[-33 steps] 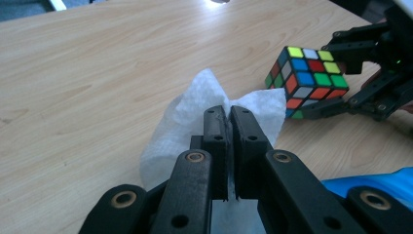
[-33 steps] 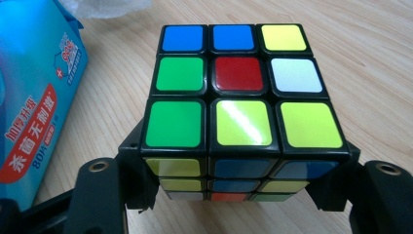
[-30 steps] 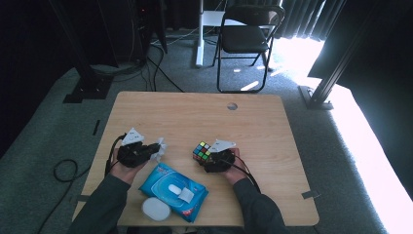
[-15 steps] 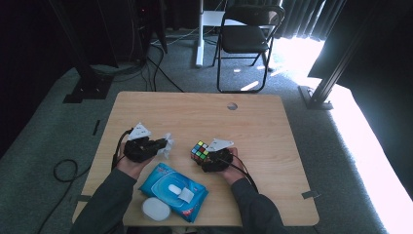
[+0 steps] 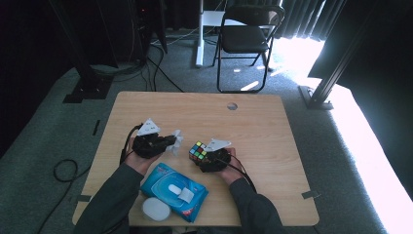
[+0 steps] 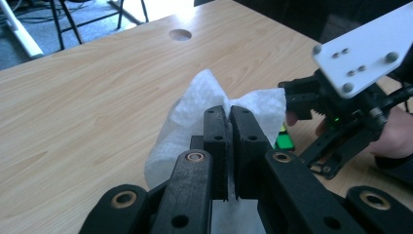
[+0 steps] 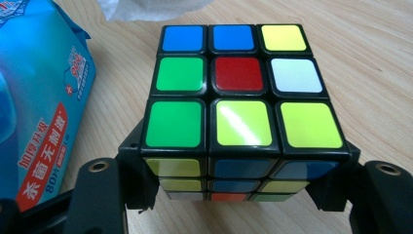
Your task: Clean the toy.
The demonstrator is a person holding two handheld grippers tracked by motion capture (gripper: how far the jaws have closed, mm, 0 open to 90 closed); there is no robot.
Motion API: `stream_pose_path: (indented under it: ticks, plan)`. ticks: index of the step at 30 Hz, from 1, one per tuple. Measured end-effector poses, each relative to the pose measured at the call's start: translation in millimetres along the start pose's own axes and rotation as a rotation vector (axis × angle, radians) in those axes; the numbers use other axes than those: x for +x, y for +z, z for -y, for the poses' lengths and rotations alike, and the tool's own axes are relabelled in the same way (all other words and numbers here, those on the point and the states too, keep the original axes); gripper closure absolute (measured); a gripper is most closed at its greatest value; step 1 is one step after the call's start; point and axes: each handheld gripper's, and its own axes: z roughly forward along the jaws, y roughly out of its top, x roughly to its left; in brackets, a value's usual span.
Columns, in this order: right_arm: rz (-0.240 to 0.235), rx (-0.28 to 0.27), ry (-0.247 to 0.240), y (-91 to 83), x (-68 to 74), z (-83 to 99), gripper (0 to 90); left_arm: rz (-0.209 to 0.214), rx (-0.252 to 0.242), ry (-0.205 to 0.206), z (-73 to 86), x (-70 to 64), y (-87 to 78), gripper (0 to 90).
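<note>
The wooden table [image 5: 272, 122] carries everything, with a small round hole [image 5: 232, 106] near its far edge. On the near side, between the person's forearms, lies a blue wet-wipe packet [image 5: 174, 185], its white flap uppermost, and a white round lid [image 5: 156, 209] sits just beside the packet's near left corner. In the right gripper view the same packet [image 7: 39, 97] shows at the left, close beside the cube.

The left gripper [image 5: 155, 144] is held above the table left of centre, its grey three-cornered plate on top. The right gripper [image 5: 213, 158] sits right of centre, near the left one but apart from it.

The colour cube [image 5: 197, 151] sits clamped at the front of the right gripper, out ahead of the person's right hand, close over the table, though contact with the wood cannot be told. In the right gripper view the cube [image 7: 241, 92] stands between the two black jaws, which press on its left and right sides; its top face shows blue, yellow, green, red and white squares.

The white tissue [image 5: 176, 139] sticks out from the tip of the left gripper, toward the cube and just short of it. In the left gripper view the jaws are closed tight together on the tissue [image 6: 195, 112], which fans out crumpled beyond them, with the right gripper [image 6: 341, 105] just behind its right edge.
</note>
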Motion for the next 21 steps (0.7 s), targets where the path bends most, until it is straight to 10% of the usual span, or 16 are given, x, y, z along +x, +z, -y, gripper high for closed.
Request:
stream_pose_path:
  ticks: [21]
  plan:
    - [-0.012,0.013,0.013,5.1,2.9,-0.2,34.1,0.138,-0.039,-0.008,-17.2,-12.6,22.3,86.4]
